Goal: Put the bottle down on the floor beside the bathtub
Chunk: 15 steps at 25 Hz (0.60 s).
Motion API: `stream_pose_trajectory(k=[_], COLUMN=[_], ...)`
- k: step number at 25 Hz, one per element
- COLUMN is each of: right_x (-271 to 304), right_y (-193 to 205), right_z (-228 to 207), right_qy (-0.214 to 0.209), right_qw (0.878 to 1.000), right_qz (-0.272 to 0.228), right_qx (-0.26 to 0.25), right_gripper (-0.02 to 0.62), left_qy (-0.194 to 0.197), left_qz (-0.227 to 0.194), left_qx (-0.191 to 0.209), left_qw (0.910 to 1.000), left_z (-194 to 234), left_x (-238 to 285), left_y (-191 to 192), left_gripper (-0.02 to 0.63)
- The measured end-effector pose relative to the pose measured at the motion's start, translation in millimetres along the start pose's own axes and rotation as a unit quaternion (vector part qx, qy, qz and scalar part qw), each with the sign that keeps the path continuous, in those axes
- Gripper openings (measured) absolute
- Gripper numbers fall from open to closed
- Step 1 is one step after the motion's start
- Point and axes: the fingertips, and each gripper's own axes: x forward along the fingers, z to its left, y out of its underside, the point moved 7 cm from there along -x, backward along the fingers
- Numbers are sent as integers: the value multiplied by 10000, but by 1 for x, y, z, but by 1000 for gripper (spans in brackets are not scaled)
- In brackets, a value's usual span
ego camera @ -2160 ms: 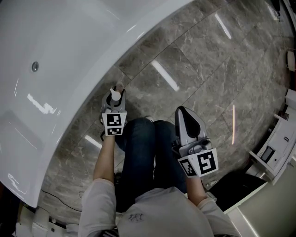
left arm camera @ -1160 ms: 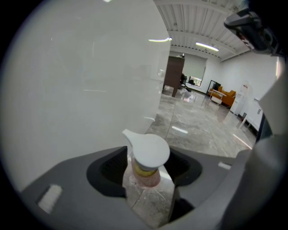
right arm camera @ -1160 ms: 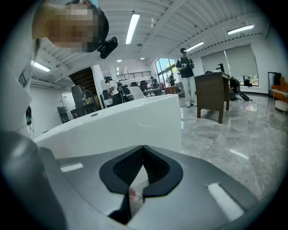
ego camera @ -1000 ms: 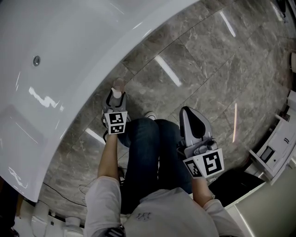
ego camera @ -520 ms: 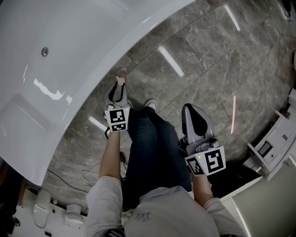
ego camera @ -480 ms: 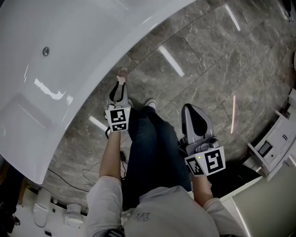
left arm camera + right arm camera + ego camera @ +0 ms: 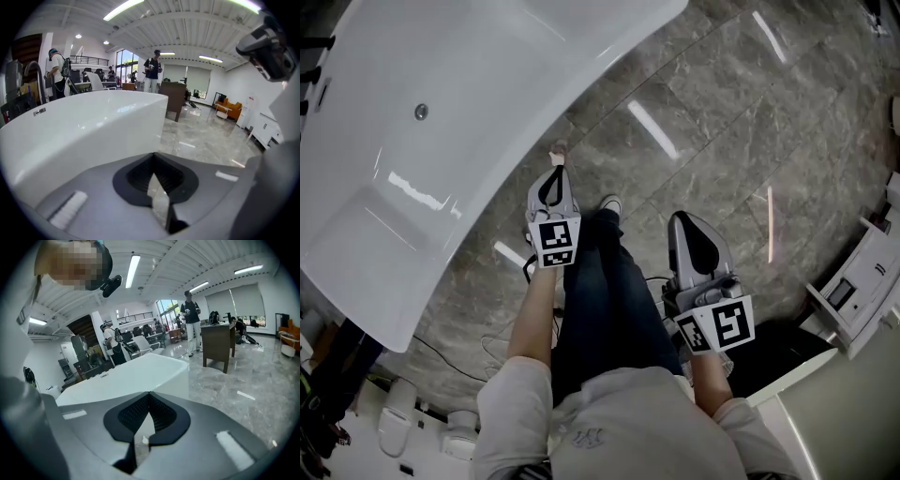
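Look for the bottle (image 7: 557,148) as a small pale shape just above the centre of the head view, down on the grey floor (image 7: 722,131), close against the curved outer wall of the white bathtub (image 7: 581,66); too small to tell upright from tilted. Just below it, find the left gripper (image 7: 555,171), clear of the bottle, jaws just drawn together with nothing between them. Toward the lower right, find the right gripper (image 7: 682,221), likewise pressed together and empty, well apart from the bottle. Judging from this, count the set-down as done and the pulling away as the step in hand. Next, simply hold both grippers off the bottle, taking care not to brush it or the bathtub.
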Motion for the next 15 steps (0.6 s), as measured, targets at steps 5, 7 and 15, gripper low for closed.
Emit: stream_pose_trajectory(k=[5, 7, 15], right_x=[-26, -34, -60], right_y=[-25, -31, -58], right_z=[19, 26, 50], right_qy=[-70, -111, -178], right_qw=[9999, 9999, 9993], right_qz=[-78, -87, -312], right_qx=[-12, -36, -128], right_gripper=[-3, -3, -3], left_qy=[-110, -170, -134], left_qz=[-297, -446, -1252], left_qx=[77, 51, 140], left_qw=[9995, 9988, 9919], left_z=[-2, -2, 0], left_x=[-41, -59, -139], left_y=[-55, -75, -162], left_gripper=[49, 49, 49])
